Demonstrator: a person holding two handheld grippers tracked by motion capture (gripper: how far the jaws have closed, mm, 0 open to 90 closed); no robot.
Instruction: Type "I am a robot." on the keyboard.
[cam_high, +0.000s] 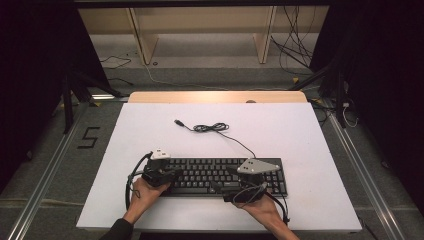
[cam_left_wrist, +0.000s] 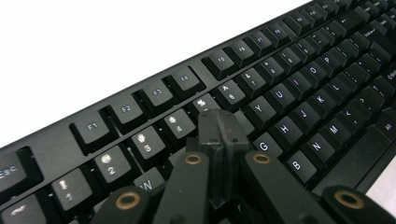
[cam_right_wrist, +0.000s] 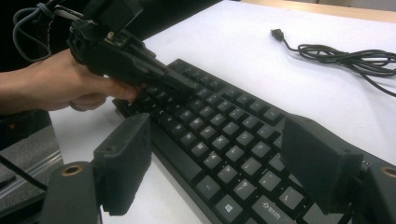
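A black keyboard (cam_high: 220, 176) lies along the near side of the white table board (cam_high: 280, 135). Its cable (cam_high: 212, 128) coils behind it and ends in a loose USB plug (cam_high: 177, 122). My left gripper (cam_left_wrist: 219, 125) is shut with nothing between its jaws, and its joined tips are down at the keys near the 5 and T; whether they press a key I cannot tell. From the right gripper view the left gripper (cam_right_wrist: 184, 84) reaches in over the keyboard's (cam_right_wrist: 224, 135) left end, held by a hand (cam_right_wrist: 60, 88). My right gripper (cam_right_wrist: 219, 161) stands open over the keyboard's front edge, one pad (cam_right_wrist: 123, 163) above the table, the other over the keys.
The cable's coil (cam_right_wrist: 345, 53) and plug (cam_right_wrist: 277, 33) lie on the board behind the keyboard. A wooden table edge (cam_high: 217, 97) runs along the back, with loose wires (cam_high: 295, 50) on the floor beyond. A metal rail (cam_high: 45, 180) runs down the left.
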